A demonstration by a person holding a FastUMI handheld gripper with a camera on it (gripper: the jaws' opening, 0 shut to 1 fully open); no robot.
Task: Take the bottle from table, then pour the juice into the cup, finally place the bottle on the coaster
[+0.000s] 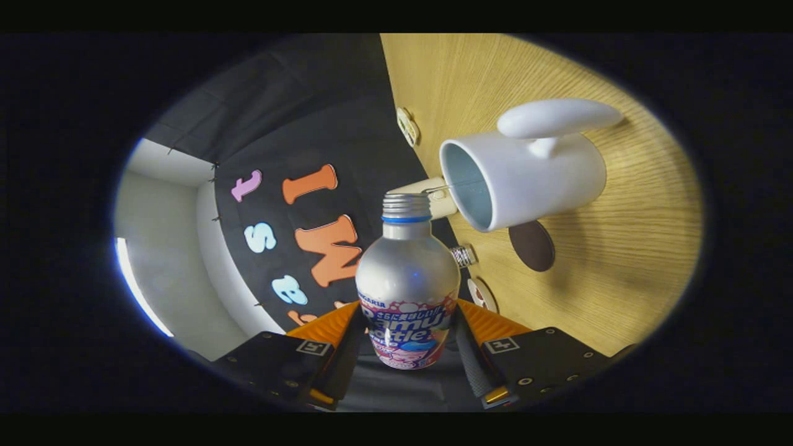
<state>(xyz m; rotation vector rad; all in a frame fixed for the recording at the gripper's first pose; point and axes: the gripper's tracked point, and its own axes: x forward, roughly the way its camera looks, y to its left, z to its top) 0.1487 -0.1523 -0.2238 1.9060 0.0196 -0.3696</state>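
The silver bottle [406,279], uncapped with a blue ring under its threaded neck and a printed label low on its body, sits clamped between the tool's [407,331] fingers, mouth close to the white handled cup [526,176] on the wooden counter [619,248]; a dark round coaster [533,246] lies just beside the cup

We are in a recording booth set up for a household drinks task, not a lived-in home. At nine to eleven o'clock we see black cloth [347,124] hung as a wall, pinned over a plain white wall [167,204] with a strip of light at eight o'clock. From twelve to four o'clock runs a pale wood-grain table [619,248], laid like a small drinks table: a white mug [533,179], a dark round coaster [531,246], and between our gripper's [409,341] closed fingers a silver drinks bottle [406,279], cap off.
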